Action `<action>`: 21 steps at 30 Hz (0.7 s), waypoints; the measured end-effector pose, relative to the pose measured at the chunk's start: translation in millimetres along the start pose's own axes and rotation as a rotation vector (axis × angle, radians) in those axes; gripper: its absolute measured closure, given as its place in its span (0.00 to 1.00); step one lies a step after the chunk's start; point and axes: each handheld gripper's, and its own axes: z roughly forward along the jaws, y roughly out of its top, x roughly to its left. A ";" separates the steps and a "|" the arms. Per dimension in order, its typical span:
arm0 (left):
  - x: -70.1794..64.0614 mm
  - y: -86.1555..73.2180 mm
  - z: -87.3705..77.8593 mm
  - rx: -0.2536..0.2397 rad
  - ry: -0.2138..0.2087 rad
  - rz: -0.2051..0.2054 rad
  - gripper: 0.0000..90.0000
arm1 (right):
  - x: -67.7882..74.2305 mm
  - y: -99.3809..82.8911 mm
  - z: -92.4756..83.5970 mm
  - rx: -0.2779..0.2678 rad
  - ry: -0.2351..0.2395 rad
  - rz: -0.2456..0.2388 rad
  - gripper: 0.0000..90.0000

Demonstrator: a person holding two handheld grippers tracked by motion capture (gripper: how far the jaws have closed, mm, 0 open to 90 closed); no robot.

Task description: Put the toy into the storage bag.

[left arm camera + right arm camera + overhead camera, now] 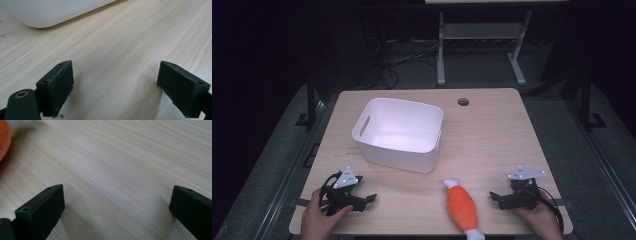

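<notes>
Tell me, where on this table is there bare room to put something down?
The widest bare wood lies right of the white plastic bin, below the round cable hole. A narrower strip runs between the bin and the left tool. The near edge is crowded around the orange plush toy and right tool.

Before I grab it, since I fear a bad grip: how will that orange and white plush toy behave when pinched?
The plush toy looks soft and stuffed, so it will probably squash between the jaws and feel light. Its white ends look thinner and may flop. Its rounded body might roll a little if nudged sideways on the smooth wooden table. The right gripper, wide open, lies closest.
</notes>
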 end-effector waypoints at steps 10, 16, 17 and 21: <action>0.0 0.0 0.0 0.000 0.000 0.000 0.14 | 1.2 10.7 -5.0 0.009 0.047 -0.009 0.40; 0.0 0.0 0.0 0.000 0.000 0.000 0.14 | 6.1 27.6 -4.0 -0.003 0.132 -0.027 0.75; 0.0 0.0 0.0 0.000 0.000 0.000 0.14 | 6.8 30.7 -3.2 0.004 0.144 -0.031 0.81; 0.0 0.0 0.0 0.000 0.000 0.000 0.14 | 8.3 38.9 0.4 0.005 0.180 -0.049 0.99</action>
